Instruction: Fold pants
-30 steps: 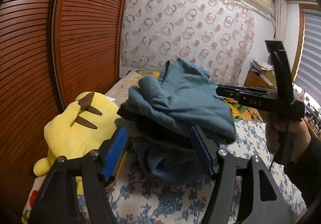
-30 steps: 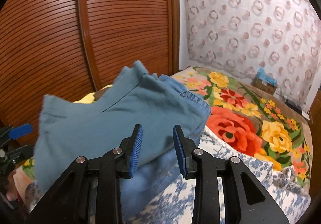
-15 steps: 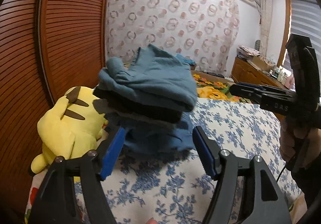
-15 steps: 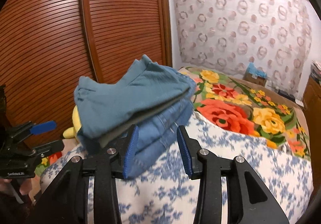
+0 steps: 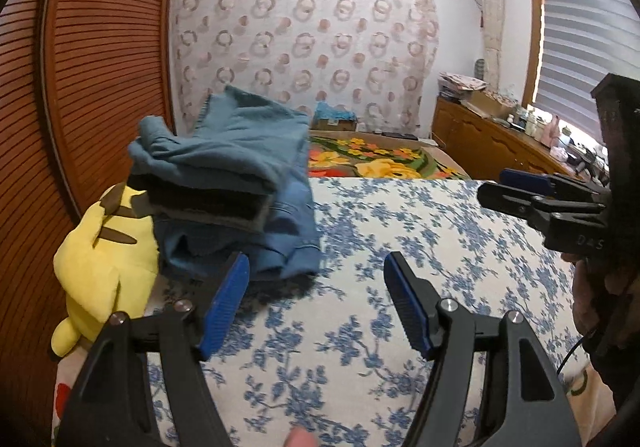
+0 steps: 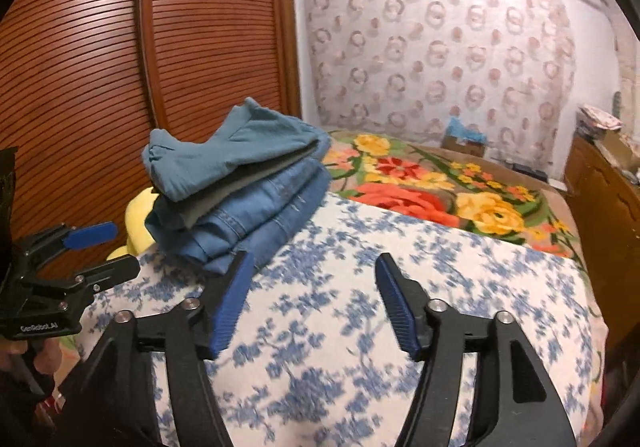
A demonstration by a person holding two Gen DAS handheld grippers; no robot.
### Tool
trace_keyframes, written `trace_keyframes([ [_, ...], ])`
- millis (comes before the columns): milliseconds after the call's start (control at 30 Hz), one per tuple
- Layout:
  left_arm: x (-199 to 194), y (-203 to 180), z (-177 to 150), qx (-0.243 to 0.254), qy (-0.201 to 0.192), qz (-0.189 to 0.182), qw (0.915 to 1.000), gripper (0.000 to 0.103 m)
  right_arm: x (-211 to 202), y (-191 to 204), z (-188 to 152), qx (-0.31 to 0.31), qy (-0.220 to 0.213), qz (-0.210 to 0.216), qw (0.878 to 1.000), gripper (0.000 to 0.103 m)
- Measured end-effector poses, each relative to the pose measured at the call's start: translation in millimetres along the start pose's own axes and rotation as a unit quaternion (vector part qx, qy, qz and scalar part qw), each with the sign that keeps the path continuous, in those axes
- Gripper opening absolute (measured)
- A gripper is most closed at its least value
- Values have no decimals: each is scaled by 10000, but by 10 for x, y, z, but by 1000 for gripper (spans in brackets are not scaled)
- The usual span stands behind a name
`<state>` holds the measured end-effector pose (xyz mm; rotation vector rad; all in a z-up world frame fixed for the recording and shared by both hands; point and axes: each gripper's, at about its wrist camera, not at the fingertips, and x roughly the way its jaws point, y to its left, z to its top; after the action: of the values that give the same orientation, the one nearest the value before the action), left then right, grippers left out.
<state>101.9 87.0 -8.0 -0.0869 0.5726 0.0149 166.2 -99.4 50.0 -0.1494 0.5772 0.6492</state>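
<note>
A stack of folded pants (image 5: 232, 183) lies on the bed's left side: teal pants on top, dark and grey layers below, blue jeans at the bottom. It also shows in the right wrist view (image 6: 240, 183). My left gripper (image 5: 316, 303) is open and empty, a short way in front of the stack. My right gripper (image 6: 314, 299) is open and empty, in front of and right of the stack. Each gripper shows in the other's view, the right one (image 5: 536, 191) and the left one (image 6: 80, 251).
A yellow plush toy (image 5: 104, 259) lies left of the stack, against the brown slatted wardrobe door (image 5: 92, 59). The blue-flowered white sheet (image 5: 400, 247) covers the near bed; a bright floral blanket (image 6: 432, 191) lies beyond. A wooden dresser (image 5: 492, 143) stands at right.
Both grippers have backed away from the stack, which now rests on the bed. The right gripper's jaws have opened wider.
</note>
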Motion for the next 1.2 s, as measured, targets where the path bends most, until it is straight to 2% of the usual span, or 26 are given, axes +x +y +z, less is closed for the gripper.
trace_keyframes([
  [67,-6,-69,-15,48,14,-56,10000,69,-115,-40,-71,94,-50,-78,9999,76],
  [267,38,-276,-85,106,257,-401,9988,70,-418,-120,-288,277,-113,-259,9992,78],
  [433,80,-446,-176,152,416,-238,9987,70,-592,-212,-461,401,-90,-399,9984,78],
  [700,80,-668,-328,186,550,-371,9976,70,-834,-367,-799,639,83,-737,9952,79],
  [833,45,-793,-382,258,614,-432,9968,70,-976,-452,-924,850,104,-893,9923,84],
  [967,-19,-901,-372,282,605,-460,9967,70,-1070,-502,-996,967,125,-936,9908,88],
  [1200,-206,-985,-256,305,508,-421,9974,70,-1248,-520,-975,998,8,-1270,9869,90],
])
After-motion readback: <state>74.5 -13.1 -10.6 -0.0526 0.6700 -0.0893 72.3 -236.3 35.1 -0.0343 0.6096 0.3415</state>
